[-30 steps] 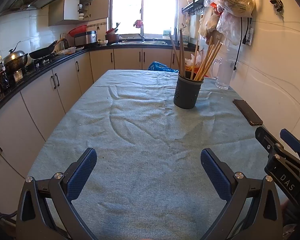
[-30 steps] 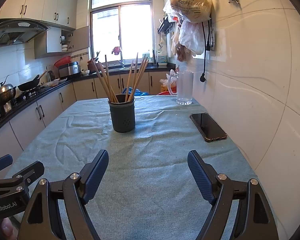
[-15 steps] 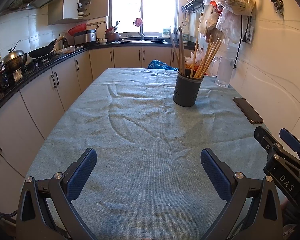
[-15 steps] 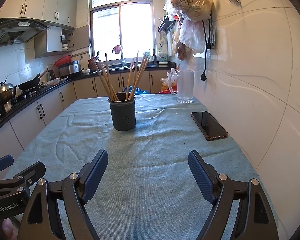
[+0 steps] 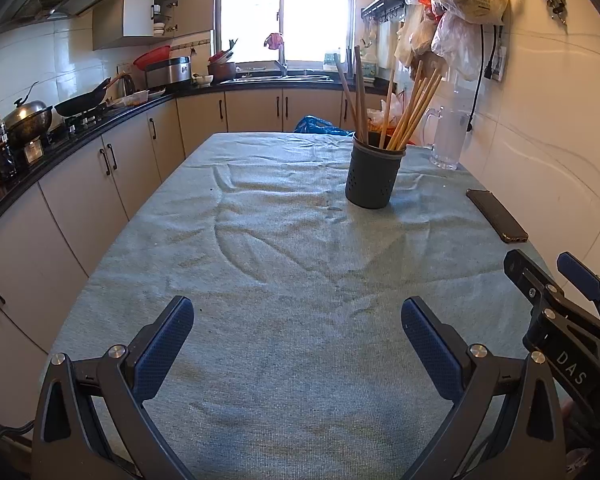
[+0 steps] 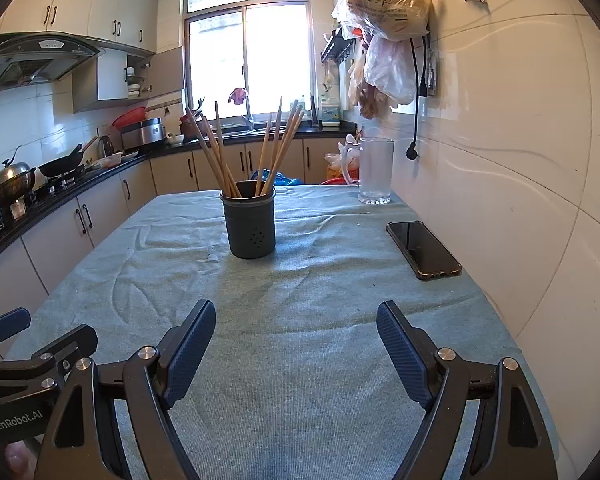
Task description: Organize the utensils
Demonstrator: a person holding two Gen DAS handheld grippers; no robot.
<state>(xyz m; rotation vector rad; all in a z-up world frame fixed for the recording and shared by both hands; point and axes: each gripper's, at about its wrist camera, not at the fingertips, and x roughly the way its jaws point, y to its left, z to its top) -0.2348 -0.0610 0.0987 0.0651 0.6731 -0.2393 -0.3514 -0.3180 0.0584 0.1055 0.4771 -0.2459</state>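
A dark grey utensil holder (image 5: 374, 178) stands upright on the green table cloth (image 5: 284, 264), far ahead and a little right. Several wooden chopsticks (image 5: 410, 108) stand in it, leaning outward. It also shows in the right wrist view (image 6: 251, 222) with its chopsticks (image 6: 278, 144). My left gripper (image 5: 298, 320) is open and empty, low over the near part of the table. My right gripper (image 6: 296, 324) is open and empty, beside the left one (image 6: 24, 344). The right gripper also shows in the left wrist view (image 5: 552, 276).
A black phone (image 6: 422, 249) lies on the cloth near the right wall. A glass jug (image 6: 374, 170) stands at the far right corner. Plastic bags (image 6: 388, 20) hang on the tiled wall. Kitchen counters (image 5: 80, 128) with pots run along the left.
Both views have shifted slightly. The holder looks a little nearer in the right wrist view and slightly lower in the left. Both grippers stay open and empty.
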